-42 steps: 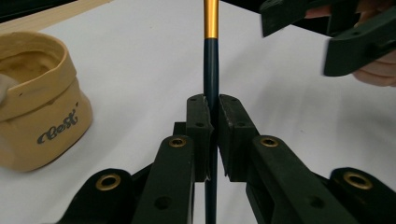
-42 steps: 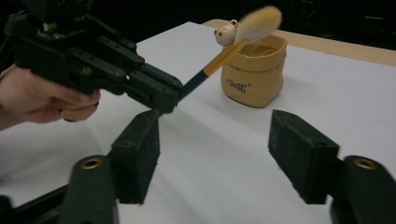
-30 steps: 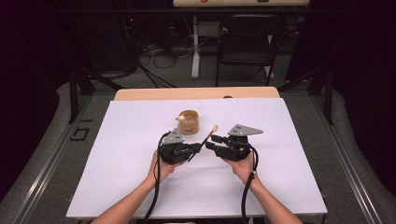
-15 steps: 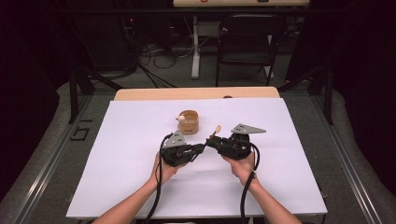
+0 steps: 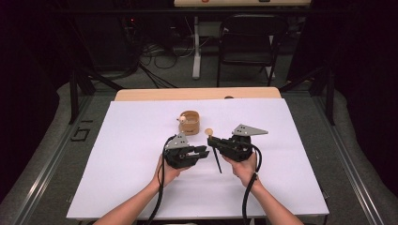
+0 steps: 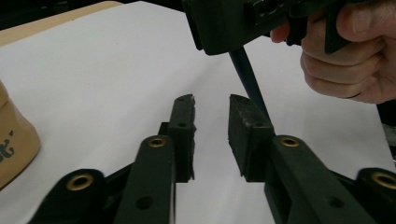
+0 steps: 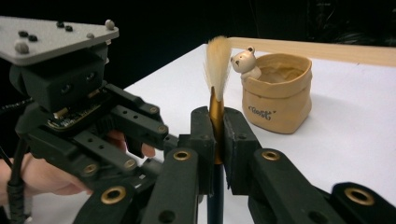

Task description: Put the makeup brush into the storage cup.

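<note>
A brush with pale bristles, a gold ferrule and a dark handle is clamped at the ferrule by my right gripper, which has just been closing on it. In the right gripper view the bristles rise above the shut jaws of the right gripper. My left gripper sits just left of it, its jaws having just opened. In the left gripper view, nothing lies between the left gripper's pads, and the brush handle hangs a little beyond them.
A small tan bag-shaped holder with a bear figure on its rim stands just behind the grippers. White sheet covers the wooden table. A chair and cables lie on the floor beyond.
The brush lay slanted from the left gripper toward the right one; now the right gripper holds it and the left jaws have parted off it. Its handle now points toward the near edge.
</note>
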Demonstrator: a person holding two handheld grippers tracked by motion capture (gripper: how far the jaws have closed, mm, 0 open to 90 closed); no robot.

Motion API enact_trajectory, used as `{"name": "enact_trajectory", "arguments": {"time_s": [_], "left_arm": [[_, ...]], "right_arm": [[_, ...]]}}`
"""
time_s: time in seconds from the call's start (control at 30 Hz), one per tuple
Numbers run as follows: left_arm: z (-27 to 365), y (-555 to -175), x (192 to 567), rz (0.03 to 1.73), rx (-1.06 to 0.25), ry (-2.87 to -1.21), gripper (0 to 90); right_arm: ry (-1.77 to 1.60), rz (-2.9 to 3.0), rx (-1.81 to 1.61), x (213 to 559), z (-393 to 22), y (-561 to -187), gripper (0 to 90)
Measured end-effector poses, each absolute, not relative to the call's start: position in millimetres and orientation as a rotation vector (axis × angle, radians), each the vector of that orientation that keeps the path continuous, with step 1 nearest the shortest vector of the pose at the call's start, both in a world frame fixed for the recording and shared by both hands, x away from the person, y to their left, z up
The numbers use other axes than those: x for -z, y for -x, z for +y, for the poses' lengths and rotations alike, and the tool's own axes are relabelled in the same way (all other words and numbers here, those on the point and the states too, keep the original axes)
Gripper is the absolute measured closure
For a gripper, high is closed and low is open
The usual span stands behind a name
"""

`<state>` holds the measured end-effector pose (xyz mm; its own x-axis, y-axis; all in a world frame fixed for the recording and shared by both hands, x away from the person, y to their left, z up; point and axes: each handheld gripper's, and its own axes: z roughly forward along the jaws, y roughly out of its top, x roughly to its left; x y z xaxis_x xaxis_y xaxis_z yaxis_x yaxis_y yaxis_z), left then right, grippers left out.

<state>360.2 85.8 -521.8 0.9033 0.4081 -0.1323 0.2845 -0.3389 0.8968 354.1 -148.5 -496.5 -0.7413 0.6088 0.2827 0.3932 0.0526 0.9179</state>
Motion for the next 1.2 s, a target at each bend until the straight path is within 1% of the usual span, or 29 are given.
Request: {"name": "enact_trajectory", "arguments": {"time_s": [0.03,0.07,0.1,0.13,0.17,0.23,0.3,0.43,0.47,0.5,0.6,0.63,0.67,0.7,0.87,0.9,1.13,1.17,1.2], "left_arm": [[85.7,-360.4,520.8,0.494,-0.131,-1.943,69.8],[85.3,-359.7,519.6,0.495,-0.127,-1.943,65.5],[84.0,-358.5,517.1,0.493,-0.115,-1.938,57.2],[84.0,-358.5,517.1,0.493,-0.115,-1.938,55.1],[83.0,-358.0,515.9,0.487,-0.109,-1.934,55.1],[79.6,-358.0,512.9,0.480,-0.087,-1.921,50.1],[75.8,-359.3,511.5,0.473,-0.063,-1.906,49.9],[69.4,-359.8,511.2,0.468,-0.056,-1.905,56.3],[69.4,-359.8,511.2,0.468,-0.056,-1.905,59.4],[67.8,-360.5,511.6,0.466,-0.057,-1.905,59.4],[65.0,-362.7,513.5,0.462,-0.032,-1.887,70.7],[65.0,-362.7,513.5,0.462,-0.032,-1.887,73.3],[64.5,-362.7,513.5,0.457,-0.031,-1.889,73.3],[64.0,-362.5,513.5,0.454,-0.034,-1.892,76.3],[67.6,-366.5,515.7,0.467,-0.002,-1.875,80.4],[68.5,-367.4,516.1,0.470,0.005,-1.872,82.4],[71.3,-368.8,516.0,0.460,0.025,-1.880,83.4],[72.3,-369.0,515.1,0.460,0.011,-1.884,83.5],[73.5,-369.6,514.7,0.465,0.007,-1.884,83.5]], "right_arm": [[-1.034,2.139,-1.765,496.5,-148.5,-354.1,84.1],[-1.025,2.148,-1.756,495.4,-148.8,-352.9,84.0],[-0.997,2.131,-1.753,494.8,-146.9,-351.5,84.1],[-0.988,2.131,-1.751,494.2,-146.8,-350.7,84.1],[-0.988,2.131,-1.751,494.2,-146.8,-350.7,84.1],[-0.968,2.126,-1.749,493.2,-146.7,-349.2,84.1],[-0.959,2.111,-1.749,493.3,-145.9,-348.6,84.1],[-0.937,2.092,-1.753,493.3,-144.7,-346.1,84.2],[-0.937,2.092,-1.753,493.3,-144.7,-346.1,84.2],[-0.932,2.088,-1.752,493.2,-144.6,-345.6,84.1],[-0.911,2.075,-1.768,493.2,-144.1,-343.5,84.1],[-0.911,2.075,-1.768,493.2,-144.1,-343.5,84.1],[-0.907,2.072,-1.766,493.4,-144.2,-343.0,84.1],[-0.905,2.078,-1.758,493.5,-144.0,-342.8,84.1],[-0.885,2.069,-1.772,494.2,-145.1,-342.7,84.1],[-0.877,2.081,-1.764,493.5,-145.7,-341.8,83.9],[-0.856,2.103,-1.765,492.8,-146.1,-341.8,83.1],[-0.844,2.109,-1.753,491.7,-146.6,-341.0,80.4],[-0.840,2.112,-1.754,490.9,-147.4,-340.6,75.3]]}}
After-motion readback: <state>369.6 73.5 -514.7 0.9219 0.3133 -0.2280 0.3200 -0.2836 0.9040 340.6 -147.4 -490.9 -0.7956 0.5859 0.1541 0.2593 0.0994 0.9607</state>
